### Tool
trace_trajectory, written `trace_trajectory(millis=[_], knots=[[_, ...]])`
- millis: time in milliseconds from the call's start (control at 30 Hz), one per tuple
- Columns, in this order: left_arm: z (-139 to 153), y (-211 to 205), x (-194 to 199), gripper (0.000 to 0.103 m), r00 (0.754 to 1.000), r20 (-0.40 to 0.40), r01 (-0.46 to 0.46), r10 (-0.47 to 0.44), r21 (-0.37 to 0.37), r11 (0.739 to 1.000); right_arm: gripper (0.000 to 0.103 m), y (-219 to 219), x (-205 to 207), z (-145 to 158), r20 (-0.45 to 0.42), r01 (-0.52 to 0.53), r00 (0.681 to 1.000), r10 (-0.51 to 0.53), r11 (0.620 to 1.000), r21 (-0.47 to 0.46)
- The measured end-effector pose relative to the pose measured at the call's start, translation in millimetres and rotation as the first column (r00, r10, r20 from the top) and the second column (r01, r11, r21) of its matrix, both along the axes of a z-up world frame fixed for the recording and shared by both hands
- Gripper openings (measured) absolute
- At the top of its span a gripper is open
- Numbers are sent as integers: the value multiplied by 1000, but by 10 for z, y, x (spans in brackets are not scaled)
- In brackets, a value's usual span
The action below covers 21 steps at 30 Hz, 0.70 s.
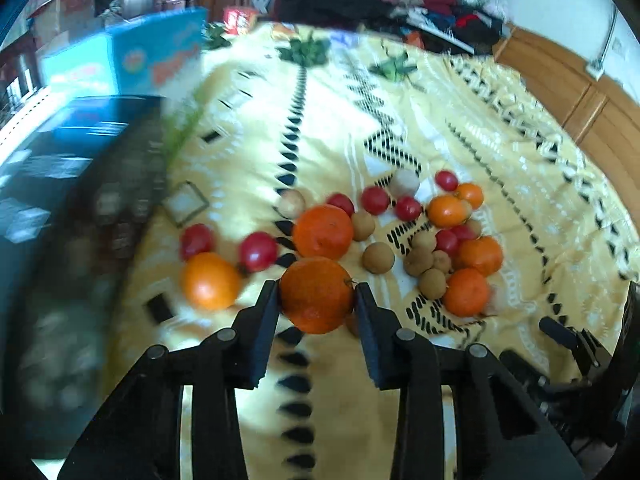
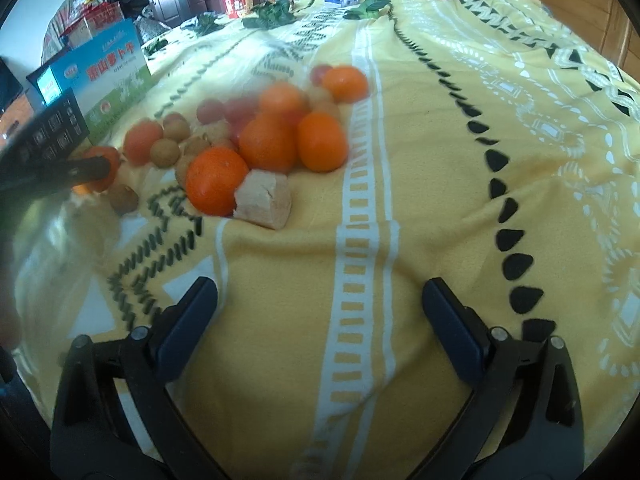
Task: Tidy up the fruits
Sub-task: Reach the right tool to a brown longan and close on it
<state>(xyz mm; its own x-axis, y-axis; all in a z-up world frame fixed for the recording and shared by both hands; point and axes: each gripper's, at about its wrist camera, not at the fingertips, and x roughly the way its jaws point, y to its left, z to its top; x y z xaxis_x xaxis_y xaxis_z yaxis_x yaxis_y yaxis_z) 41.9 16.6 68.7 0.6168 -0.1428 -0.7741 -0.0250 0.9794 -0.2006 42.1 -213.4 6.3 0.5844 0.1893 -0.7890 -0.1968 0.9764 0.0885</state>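
Observation:
In the left wrist view my left gripper is shut on an orange mandarin, held between its black fingers just above the yellow patterned cloth. Beyond it lie another large mandarin, a yellow-orange one, red cherry tomatoes and brown longans. A cluster of small mandarins and longans lies to the right. My right gripper is open and empty over bare cloth, short of the fruit pile. The left gripper shows at that view's left edge, with the mandarin in it.
A blue carton and a dark box stand at the left of the cloth. Green leafy sprigs lie at the far edge. A pale tan block lies beside the front mandarin. Clothes and wooden furniture lie beyond the cloth.

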Motion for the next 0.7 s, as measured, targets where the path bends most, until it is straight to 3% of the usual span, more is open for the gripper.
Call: trace_trajectory(millis=[100,133,200,233,267,467,700], knots=[[191,109,-218,39,999,46,-15,15,7,1000,98,105,-106,300,65,-47,997,44,998,49],[256,128,-291,39,998,63,-13,13,12,1000,94,208,-140,432,87,-110,991,101,988,108],[357,162,-396,39,996,90,-15,13,20,1000,71,384,-144,548,103,-189,979,175,970,154],[395,186,-434,39,995,101,-16,15,18,1000,51,572,-100,589,92,-254,966,241,951,175],[426,206,-464,39,994,107,-17,16,15,1000,41,709,-44,581,75,-295,955,286,937,188],[452,344,-524,39,995,101,-28,26,22,999,39,1266,234,244,-26,-370,926,377,918,146],[388,324,-518,39,996,84,-13,11,31,999,38,1501,387,2,-89,-370,924,372,928,34]])
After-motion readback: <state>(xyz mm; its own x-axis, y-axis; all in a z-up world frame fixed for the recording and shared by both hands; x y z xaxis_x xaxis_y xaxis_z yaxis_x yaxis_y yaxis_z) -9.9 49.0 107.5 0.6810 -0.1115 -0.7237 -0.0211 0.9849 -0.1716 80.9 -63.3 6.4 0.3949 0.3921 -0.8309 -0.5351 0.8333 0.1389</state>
